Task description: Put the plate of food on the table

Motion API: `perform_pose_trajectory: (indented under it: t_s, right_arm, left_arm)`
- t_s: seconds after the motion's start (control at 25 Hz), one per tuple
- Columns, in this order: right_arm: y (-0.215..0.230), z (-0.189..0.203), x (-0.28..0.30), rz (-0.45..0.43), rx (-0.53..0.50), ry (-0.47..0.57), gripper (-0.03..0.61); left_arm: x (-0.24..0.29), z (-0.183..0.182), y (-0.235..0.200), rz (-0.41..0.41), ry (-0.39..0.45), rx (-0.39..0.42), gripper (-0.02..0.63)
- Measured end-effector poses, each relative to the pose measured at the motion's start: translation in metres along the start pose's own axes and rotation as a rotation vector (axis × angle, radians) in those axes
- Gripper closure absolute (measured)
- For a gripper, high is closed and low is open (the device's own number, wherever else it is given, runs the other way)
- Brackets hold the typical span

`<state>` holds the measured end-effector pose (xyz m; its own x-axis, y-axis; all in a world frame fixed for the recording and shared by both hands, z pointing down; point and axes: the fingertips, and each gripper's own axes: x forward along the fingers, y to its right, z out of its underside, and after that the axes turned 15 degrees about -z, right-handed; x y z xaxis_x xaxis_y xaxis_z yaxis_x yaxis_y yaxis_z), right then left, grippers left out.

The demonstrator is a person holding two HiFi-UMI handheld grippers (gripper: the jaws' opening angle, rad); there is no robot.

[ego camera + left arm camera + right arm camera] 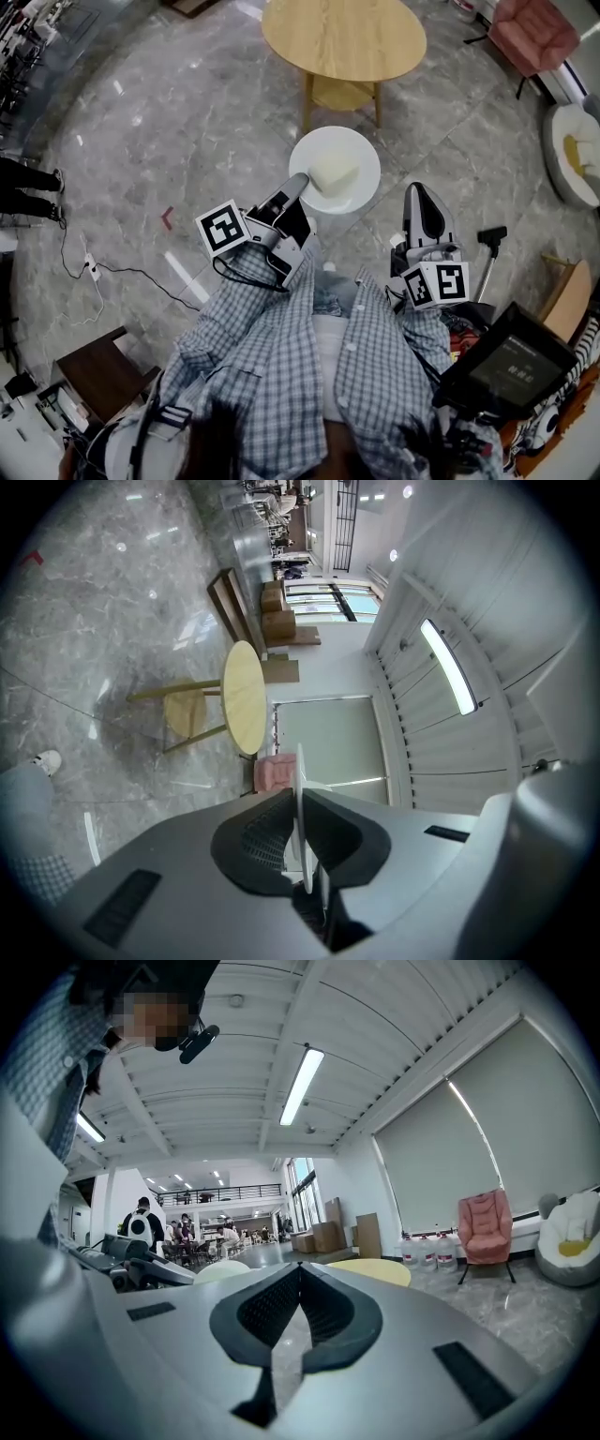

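A white plate (352, 187) carrying a pale yellow block of food (334, 168) hangs above the grey marble floor, just short of the oval wooden table (343, 37). My left gripper (299, 182) is shut on the plate's near left rim. In the left gripper view the plate (300, 771) shows edge-on, pinched between the jaws of the left gripper (300, 799), with the table (244, 697) ahead. My right gripper (420, 193) is to the right of the plate, apart from it. In its own view the right gripper (300, 1271) is shut with nothing held.
A pink armchair (534, 28) stands beyond the table at the right, and a white beanbag seat (574, 155) lies at the right edge. A cable (122, 272) trails over the floor at the left. A dark stool (98, 375) is at the lower left.
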<state>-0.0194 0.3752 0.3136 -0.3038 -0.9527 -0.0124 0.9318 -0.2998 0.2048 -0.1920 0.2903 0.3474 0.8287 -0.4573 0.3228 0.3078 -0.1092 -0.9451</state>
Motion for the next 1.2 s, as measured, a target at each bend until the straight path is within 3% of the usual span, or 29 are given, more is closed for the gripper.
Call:
perform_pose_trajectory:
  t_s: [0.24, 0.64, 0.88, 1.2]
  right_arm:
    - [0.027, -0.006, 0.053, 0.010, -0.062, -0.060, 0.571]
    - [0.033, -0.009, 0.113, -0.001, -0.052, -0.051, 0.571]
    - [0.031, -0.004, 0.156, 0.005, -0.068, -0.071, 0.571]
    - [0.030, 0.004, 0.160, 0.033, -0.056, -0.070, 0.571]
  left_arm:
    - [0.041, -0.053, 0.004, -0.011, -0.019, -0.004, 0.591]
    - [0.064, -0.105, 0.013, 0.008, -0.022, -0.003, 0.591]
    - [0.066, -0.155, 0.006, 0.002, -0.016, -0.009, 0.591]
    - [0.069, -0.165, -0.003, -0.009, -0.022, -0.007, 0.591]
